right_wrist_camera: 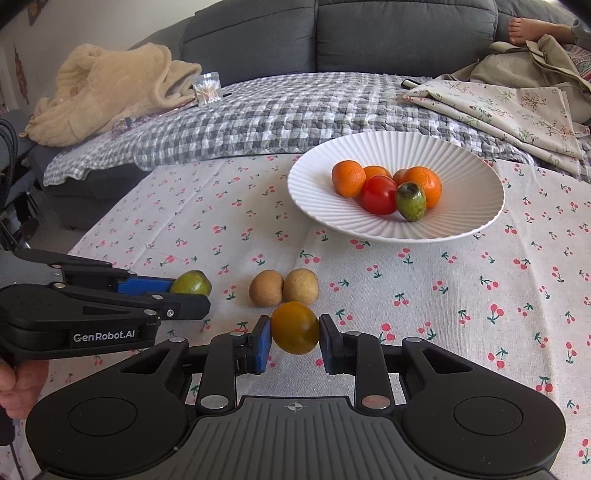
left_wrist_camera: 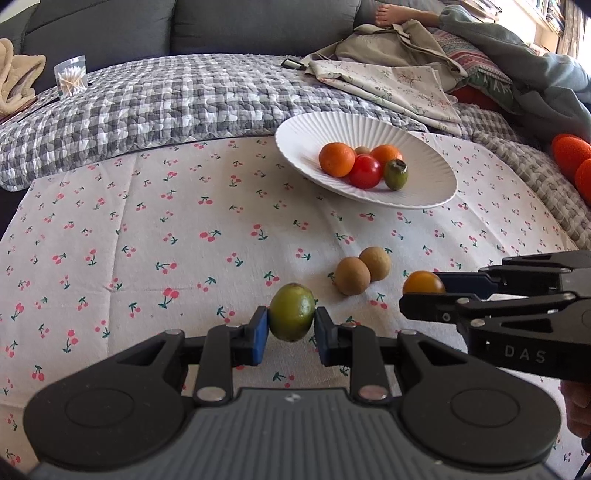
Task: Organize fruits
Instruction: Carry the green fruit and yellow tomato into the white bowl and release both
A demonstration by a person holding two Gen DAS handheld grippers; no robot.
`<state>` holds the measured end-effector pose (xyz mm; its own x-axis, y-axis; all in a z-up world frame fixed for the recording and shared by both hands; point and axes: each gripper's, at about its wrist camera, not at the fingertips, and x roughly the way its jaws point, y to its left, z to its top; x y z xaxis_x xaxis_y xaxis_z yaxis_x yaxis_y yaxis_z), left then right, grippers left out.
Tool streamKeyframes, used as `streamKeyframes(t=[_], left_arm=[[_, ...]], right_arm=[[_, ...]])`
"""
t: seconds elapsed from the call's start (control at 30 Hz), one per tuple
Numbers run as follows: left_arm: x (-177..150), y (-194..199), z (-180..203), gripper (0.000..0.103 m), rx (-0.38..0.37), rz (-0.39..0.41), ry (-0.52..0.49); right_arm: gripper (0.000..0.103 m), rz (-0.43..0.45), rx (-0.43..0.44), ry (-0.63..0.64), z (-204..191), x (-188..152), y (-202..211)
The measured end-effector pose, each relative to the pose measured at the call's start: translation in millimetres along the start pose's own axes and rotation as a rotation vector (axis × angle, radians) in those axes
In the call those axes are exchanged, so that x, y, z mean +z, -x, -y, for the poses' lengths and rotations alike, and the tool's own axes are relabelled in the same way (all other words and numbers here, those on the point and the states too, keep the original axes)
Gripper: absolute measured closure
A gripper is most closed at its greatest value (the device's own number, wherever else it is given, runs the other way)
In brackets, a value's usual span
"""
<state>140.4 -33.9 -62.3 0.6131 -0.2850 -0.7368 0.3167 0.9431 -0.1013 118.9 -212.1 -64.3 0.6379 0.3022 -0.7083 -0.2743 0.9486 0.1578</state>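
My left gripper [left_wrist_camera: 291,330] is shut on a green oval fruit [left_wrist_camera: 292,312], low over the cherry-print cloth. In the right wrist view the same green fruit [right_wrist_camera: 191,283] shows at the left gripper's [right_wrist_camera: 181,291] tip. My right gripper [right_wrist_camera: 294,338] is shut on a yellow-orange round fruit [right_wrist_camera: 295,326]; from the left wrist view that fruit [left_wrist_camera: 423,282] sits in the right gripper [left_wrist_camera: 424,291]. Two brown round fruits [right_wrist_camera: 283,287] [left_wrist_camera: 362,270] lie together on the cloth between the grippers. Farther back, a white ribbed plate [right_wrist_camera: 461,177] [left_wrist_camera: 306,140] holds oranges, a red tomato [right_wrist_camera: 378,195] and a green fruit.
A grey checked quilt [right_wrist_camera: 258,118] borders the cloth's far edge, with a floral cloth [right_wrist_camera: 517,107] and a cotton-swab jar [right_wrist_camera: 208,88] on it. A beige blanket [right_wrist_camera: 103,88] and grey sofa lie behind. A person's foot [right_wrist_camera: 524,27] rests at the far right. Hands hold both gripper handles.
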Motion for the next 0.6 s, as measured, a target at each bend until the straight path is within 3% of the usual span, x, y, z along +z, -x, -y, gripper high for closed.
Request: streamKeyframes(t=[0.6], left_arm=[[19, 13, 1, 0.078, 0.024, 0.068, 0.014]], right_arm=[[0.077, 0.066, 0.007, -0.012, 10, 19, 37]])
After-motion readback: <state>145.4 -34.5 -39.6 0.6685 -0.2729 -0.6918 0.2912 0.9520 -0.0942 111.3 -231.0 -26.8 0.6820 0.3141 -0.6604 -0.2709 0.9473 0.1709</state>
